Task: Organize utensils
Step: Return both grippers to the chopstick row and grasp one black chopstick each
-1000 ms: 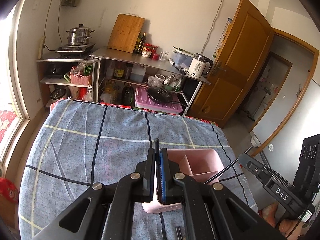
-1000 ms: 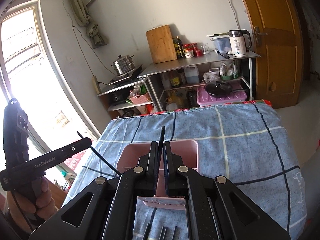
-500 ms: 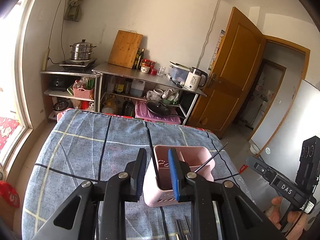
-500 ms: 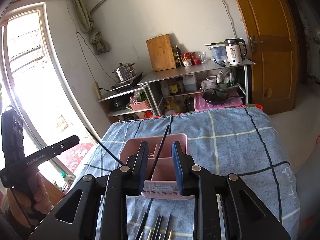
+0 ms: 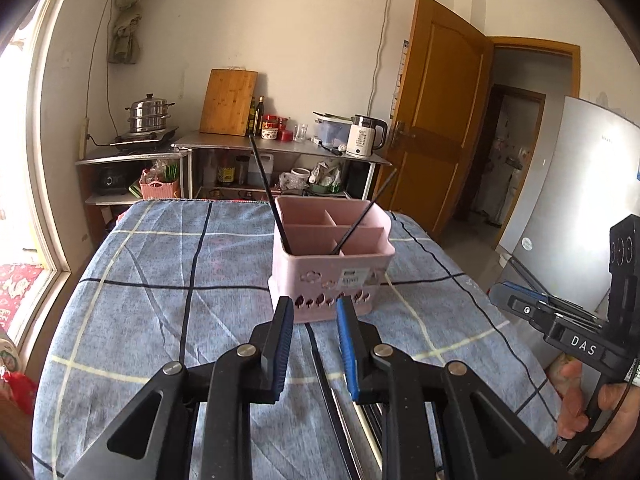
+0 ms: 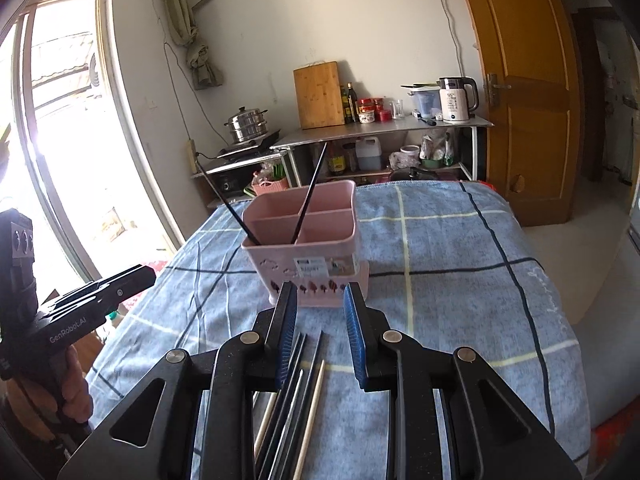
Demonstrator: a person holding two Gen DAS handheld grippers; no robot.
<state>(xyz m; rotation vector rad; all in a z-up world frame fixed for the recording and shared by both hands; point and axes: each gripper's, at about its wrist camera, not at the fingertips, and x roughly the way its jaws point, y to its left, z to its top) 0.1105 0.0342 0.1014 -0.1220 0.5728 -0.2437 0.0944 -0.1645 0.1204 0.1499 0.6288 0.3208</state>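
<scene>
Utensil holder: pink plastic, divided into compartments, upright on the blue checked cloth, centre of the left wrist view and just left of centre in the right wrist view; cut-out tree shapes and a label on its near wall. Contents: two black chopsticks, the left chopstick leaning up and to the left from the near left compartment, the right chopstick leaning up and to the right from the near compartment beside it. Loose chopsticks: a bundle of black, pale wooden and metal sticks lying flat on the cloth in the lower centre of the frame, just in front of the holder, partly under the gripper bodies. Left gripper: lower centre of its own view, blue pads parted, nothing between them, tips close before the holder's near wall, apart from it. Right gripper: lower centre of its own view, pads likewise parted and empty, tips near the holder's base with the loose chopsticks showing below the gap. Surroundings: metal shelf unit against the far wall, bearing a wooden cutting board, a white kettle and a steel steamer pot; brown door upper right; window at the left edge.
</scene>
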